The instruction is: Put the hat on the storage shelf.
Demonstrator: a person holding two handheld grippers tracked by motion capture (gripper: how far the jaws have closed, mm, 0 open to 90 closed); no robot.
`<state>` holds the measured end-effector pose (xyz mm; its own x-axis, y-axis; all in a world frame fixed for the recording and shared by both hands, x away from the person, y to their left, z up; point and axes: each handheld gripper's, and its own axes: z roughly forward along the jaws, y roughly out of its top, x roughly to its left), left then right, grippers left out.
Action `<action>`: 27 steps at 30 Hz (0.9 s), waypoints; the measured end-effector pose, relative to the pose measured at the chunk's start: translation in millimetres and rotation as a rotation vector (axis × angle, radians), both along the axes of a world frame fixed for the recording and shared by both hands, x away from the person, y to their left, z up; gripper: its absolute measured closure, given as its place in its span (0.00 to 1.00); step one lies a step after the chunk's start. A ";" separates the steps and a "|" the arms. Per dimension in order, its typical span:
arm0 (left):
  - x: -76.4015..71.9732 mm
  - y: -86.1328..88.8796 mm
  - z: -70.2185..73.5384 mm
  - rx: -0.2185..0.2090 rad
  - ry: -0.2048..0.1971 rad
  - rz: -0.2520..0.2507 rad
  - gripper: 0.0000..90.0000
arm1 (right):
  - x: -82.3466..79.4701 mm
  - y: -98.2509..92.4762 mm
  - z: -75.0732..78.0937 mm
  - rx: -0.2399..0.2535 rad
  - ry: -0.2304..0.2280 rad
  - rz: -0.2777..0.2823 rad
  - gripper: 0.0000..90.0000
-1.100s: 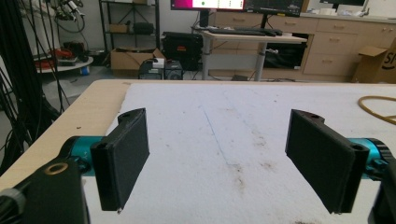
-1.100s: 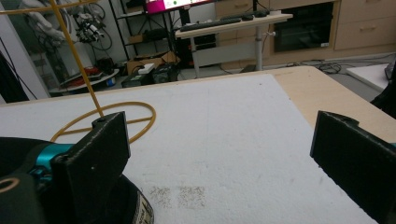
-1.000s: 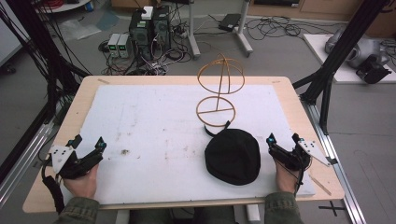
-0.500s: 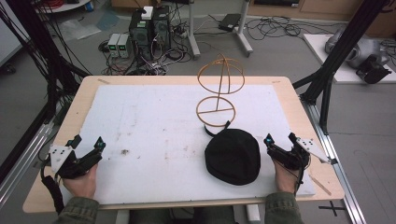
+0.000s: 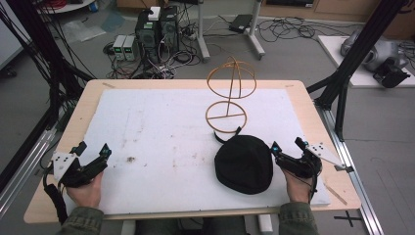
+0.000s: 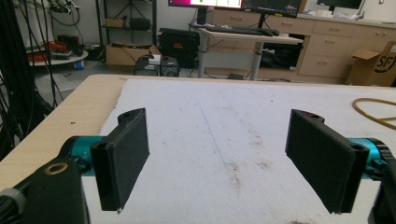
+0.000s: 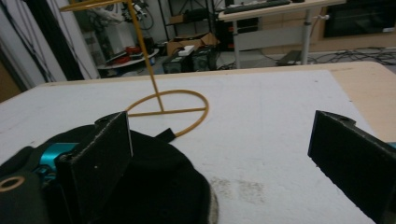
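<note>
Black cap [image 5: 243,164] on the mat, just left of the wide-open right gripper [image 5: 288,151]

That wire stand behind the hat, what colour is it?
The wire stand is yellow-orange, clearest in the high view.

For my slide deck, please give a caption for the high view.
Open right tongs beside a black cap, near a yellow wire hat stand; open left tongs wait apart.
</note>
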<state>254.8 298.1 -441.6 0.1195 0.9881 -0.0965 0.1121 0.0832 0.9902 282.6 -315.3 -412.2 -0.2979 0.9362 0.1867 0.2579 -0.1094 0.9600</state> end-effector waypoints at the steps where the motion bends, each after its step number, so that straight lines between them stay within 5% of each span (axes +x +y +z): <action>1: 0.1 0.1 -0.1 -0.001 0.000 0.000 0.24 | -0.3 1.3 1.0 -0.003 -0.002 0.011 0.06; 8: 0.7 0.6 0.1 -0.005 -0.004 0.002 0.24 | -0.5 11.0 7.0 -0.011 0.021 0.096 0.06; 18: 1.9 -0.3 0.4 0.000 -0.003 -0.002 0.24 | -8.0 36.9 12.5 -0.109 0.041 0.236 0.06; 22: 2.9 -0.8 0.3 -0.001 0.000 -0.007 0.24 | -9.9 41.9 13.8 -0.114 0.058 0.271 0.06; 27: 4.3 -1.1 -0.1 -0.001 0.004 -0.012 0.24 | -13.2 47.1 12.7 -0.180 0.072 0.294 0.06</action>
